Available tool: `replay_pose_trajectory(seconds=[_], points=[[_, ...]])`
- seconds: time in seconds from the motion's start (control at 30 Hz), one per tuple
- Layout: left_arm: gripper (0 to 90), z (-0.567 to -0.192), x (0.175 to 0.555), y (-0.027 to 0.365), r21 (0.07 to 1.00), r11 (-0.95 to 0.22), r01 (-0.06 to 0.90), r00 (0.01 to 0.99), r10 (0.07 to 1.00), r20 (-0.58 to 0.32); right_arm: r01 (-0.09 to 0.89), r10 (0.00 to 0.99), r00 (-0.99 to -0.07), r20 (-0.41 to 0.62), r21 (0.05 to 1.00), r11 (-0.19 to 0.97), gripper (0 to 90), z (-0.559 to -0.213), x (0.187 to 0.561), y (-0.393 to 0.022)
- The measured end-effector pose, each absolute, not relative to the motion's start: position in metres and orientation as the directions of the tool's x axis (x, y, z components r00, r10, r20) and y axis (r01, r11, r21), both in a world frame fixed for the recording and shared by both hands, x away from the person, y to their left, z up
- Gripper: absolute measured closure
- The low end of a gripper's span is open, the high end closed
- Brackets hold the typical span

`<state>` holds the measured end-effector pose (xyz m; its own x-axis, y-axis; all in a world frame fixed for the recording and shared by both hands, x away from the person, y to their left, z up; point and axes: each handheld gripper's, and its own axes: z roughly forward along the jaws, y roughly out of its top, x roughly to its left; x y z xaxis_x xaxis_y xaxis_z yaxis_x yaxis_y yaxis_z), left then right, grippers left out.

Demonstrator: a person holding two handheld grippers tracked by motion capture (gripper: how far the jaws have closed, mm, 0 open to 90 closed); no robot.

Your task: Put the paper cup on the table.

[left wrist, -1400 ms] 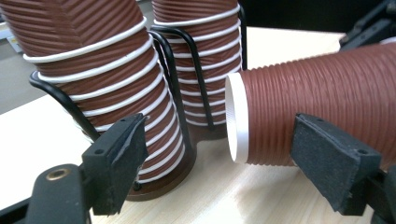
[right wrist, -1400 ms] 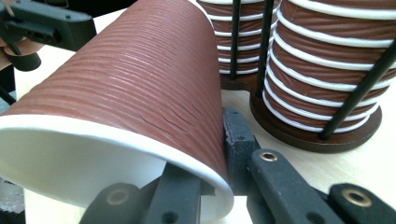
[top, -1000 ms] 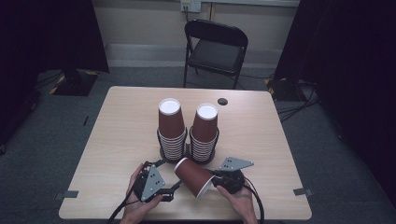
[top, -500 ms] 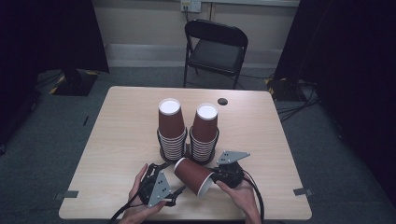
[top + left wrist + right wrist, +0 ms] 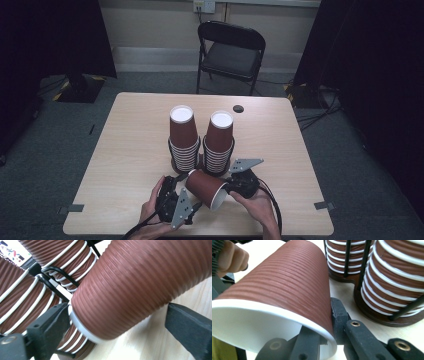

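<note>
At the left, the left gripper (image 5: pixel 192 210) lay low near the table's (image 5: pixel 125 150) front edge, and its jaws had just been opening: in the left gripper view the brown ribbed paper cup (image 5: pixel 140 287) passed between them, one jaw near its base end, the other standing clear, neither pressing. The cup (image 5: pixel 206 188) lay tilted on its side just in front of the two stacks of cups (image 5: pixel 200 140) in their wire holder, open mouth toward the person. To the right, the right gripper (image 5: pixel 231 189) was clamped on the cup's white rim (image 5: pixel 287 317), one jaw inside the mouth, one outside against the wall. The cup looked light and thin-walled, easily crushed; its ribs probably gave grip. The rolled rim seemed the stiffest place to pinch, with gentle pressure.
</note>
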<state>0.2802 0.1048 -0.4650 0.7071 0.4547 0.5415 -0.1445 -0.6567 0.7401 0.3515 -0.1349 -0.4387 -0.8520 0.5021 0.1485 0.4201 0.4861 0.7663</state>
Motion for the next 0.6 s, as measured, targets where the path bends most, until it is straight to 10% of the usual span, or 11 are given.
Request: replay_pose_trajectory(seconds=[0.6], points=[[0.0, -0.467, 0.281, 0.087, 0.708, -0.685, -0.173, 0.678, 0.438, 0.590, 0.428, 0.515, -0.842, 0.159, 0.777, 0.462, 85.8, -0.436, 0.351, -0.137]])
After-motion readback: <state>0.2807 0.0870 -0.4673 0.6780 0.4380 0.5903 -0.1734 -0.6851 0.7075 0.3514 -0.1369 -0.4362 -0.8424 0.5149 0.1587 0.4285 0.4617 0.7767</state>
